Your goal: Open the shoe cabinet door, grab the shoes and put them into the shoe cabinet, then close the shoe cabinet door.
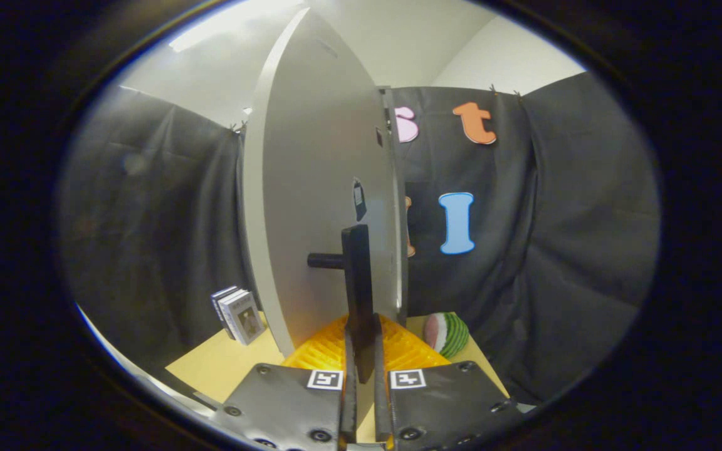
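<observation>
The shoe cabinet door (311, 207), a pale grey panel, stands swung out and I see it almost edge-on just ahead of me. Its black bar handle (357, 282) stands upright on a short black post (326, 260). My gripper (364, 369) is shut on the lower end of that handle, which sits squeezed between the two fingers (348, 401). The cabinet's frame edge (398, 207) shows right behind the door. The inside of the cabinet is hidden by the door.
A yellow-orange ribbed plastic piece (329, 354) lies under the door's lower edge, just beyond the fingers. A watermelon-slice toy (447, 334) sits to its right, and a few books (239, 313) stand to the left on the light wooden table (210, 369).
</observation>
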The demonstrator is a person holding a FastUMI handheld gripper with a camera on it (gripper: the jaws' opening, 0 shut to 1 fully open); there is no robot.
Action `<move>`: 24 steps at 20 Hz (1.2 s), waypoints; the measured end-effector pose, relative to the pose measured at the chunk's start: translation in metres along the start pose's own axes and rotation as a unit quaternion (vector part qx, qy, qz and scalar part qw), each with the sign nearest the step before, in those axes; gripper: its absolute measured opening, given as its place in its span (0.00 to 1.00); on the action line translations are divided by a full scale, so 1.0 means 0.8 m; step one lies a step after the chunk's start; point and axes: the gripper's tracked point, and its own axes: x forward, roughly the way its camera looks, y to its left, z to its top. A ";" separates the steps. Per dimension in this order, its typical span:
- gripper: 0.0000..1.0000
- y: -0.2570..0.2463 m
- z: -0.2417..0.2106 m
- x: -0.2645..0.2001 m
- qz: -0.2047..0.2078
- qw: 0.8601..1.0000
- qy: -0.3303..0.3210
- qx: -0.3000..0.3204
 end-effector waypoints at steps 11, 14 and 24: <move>0.06 -0.091 0.008 -0.001 -0.020 1.000 -0.001 0.017; 0.06 -0.104 0.009 0.000 -0.013 1.000 0.000 0.017; 0.06 -0.104 0.015 -0.054 -0.043 0.999 -0.025 -0.003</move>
